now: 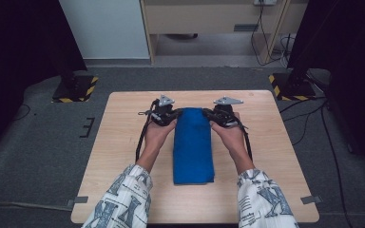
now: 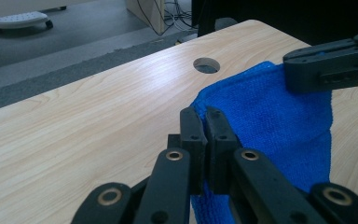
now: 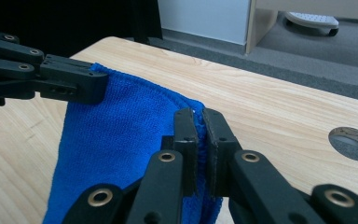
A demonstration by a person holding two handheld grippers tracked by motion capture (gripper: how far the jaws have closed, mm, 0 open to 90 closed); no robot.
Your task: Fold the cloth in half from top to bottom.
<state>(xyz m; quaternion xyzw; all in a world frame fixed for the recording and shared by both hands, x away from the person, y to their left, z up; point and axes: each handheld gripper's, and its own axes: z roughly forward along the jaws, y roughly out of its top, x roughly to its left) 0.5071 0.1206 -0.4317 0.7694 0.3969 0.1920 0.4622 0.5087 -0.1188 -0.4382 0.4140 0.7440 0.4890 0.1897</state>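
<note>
The left gripper [image 1: 171,115] and right gripper [image 1: 211,115] each pinch a far corner of the blue cloth [image 1: 193,147], whose long side runs back toward the person.

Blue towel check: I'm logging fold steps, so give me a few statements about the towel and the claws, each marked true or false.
1. The blue towel lies folded into a long strip on the wooden table. True.
2. The left claw is shut on a far corner of the towel. True.
3. The right claw hangs open above the table. False: it is shut on the other far corner.
4. The towel hangs over the table's near edge. False: it lies fully on the tabletop.
</note>
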